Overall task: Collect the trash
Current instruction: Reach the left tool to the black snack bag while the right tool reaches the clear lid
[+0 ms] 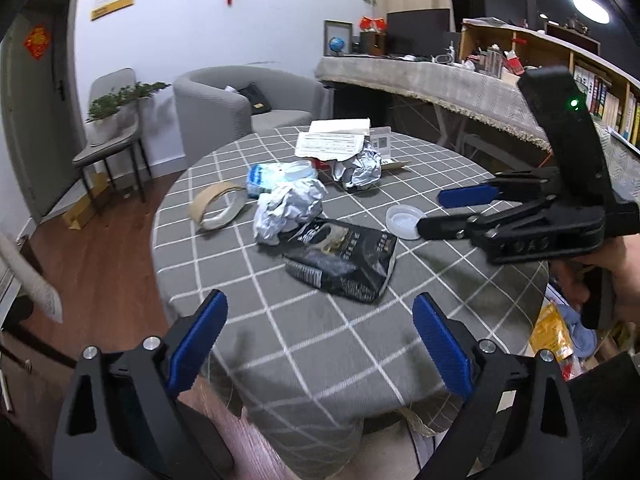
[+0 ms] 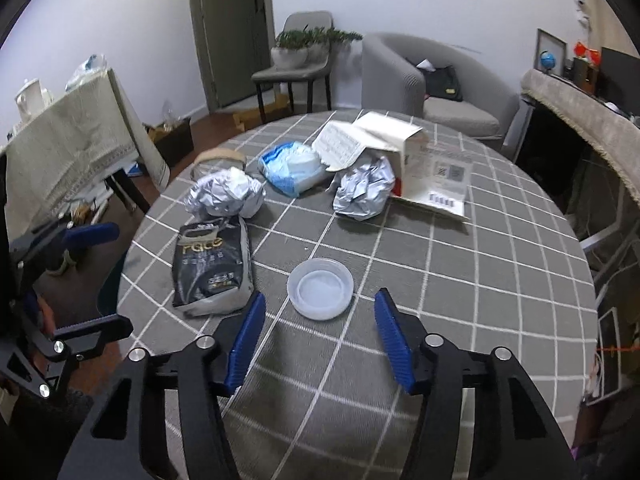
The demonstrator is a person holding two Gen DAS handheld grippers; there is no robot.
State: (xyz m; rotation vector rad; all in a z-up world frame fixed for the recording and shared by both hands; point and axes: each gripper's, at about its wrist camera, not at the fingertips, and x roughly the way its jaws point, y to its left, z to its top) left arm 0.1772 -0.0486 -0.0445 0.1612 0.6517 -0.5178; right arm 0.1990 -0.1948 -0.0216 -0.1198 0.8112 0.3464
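Trash lies on a round table with a grey checked cloth (image 1: 304, 344) (image 2: 460, 320). A black snack bag (image 1: 344, 260) (image 2: 212, 264), two crumpled foil balls (image 1: 288, 210) (image 2: 228, 194) (image 1: 360, 168) (image 2: 366, 188), a blue-white plastic pack (image 1: 276, 176) (image 2: 296, 170), a tape roll (image 1: 218, 208) (image 2: 218, 158), a clear plastic lid (image 1: 402, 220) (image 2: 321, 288) and a torn white box (image 1: 336, 140) (image 2: 384, 148). My left gripper (image 1: 320, 340) is open over the table's near edge. My right gripper (image 2: 320, 344) is open just before the lid; it shows in the left wrist view (image 1: 444, 210).
A grey armchair (image 1: 240, 108) (image 2: 432, 84) and a chair with a potted plant (image 1: 116, 120) (image 2: 300, 56) stand beyond the table. A long covered counter (image 1: 440, 80) with shelves runs along the right. A cloth-covered side table (image 2: 68, 132) stands at the left.
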